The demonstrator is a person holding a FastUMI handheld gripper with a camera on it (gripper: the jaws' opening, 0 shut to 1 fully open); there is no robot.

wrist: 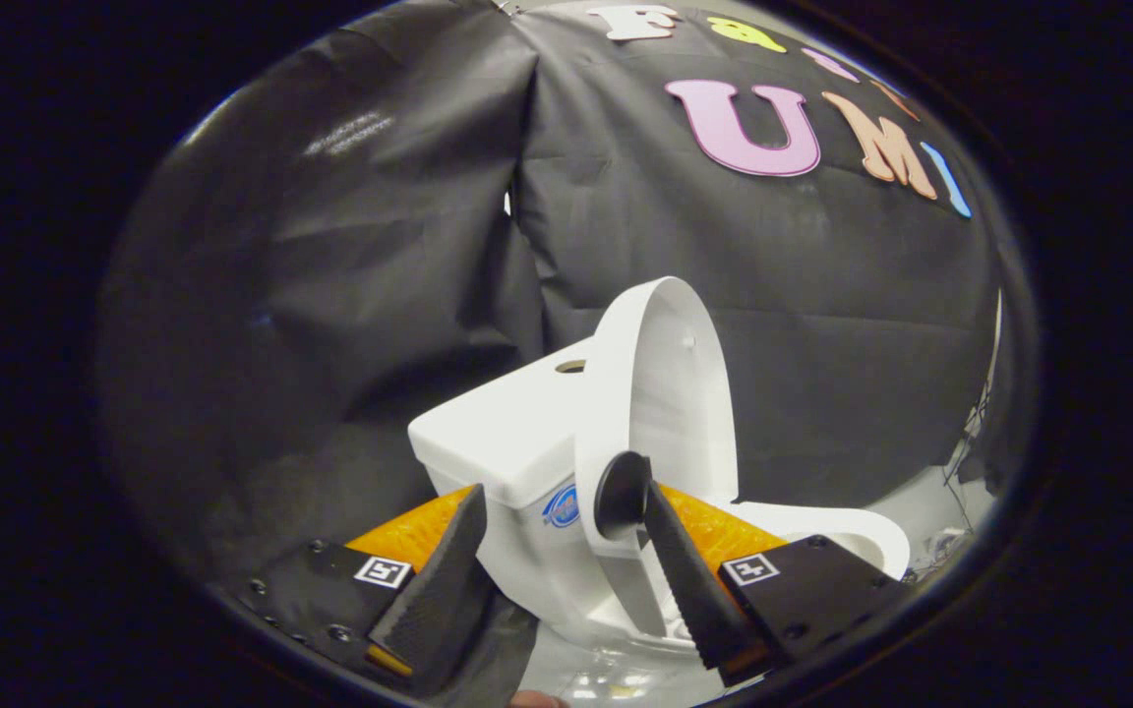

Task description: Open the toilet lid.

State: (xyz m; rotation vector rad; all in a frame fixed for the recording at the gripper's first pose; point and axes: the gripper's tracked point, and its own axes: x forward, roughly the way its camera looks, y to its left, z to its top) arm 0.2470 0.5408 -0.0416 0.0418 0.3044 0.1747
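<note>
Standing nearly upright, the light, stiff plastic toilet lid (660,393) sits between spread fingers (547,551); its thin rim looks the likeliest hold.

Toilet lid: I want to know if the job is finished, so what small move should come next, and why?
Probably draw the tongs straight back, away from the toilet. The toilet lid already stands upright against the tank, the bowl rim lies uncovered, and the fingers are spread apart, pressing on nothing. One fingertip sits just in front of the lid's edge, so pulling back gently should avoid knocking it down.
</note>
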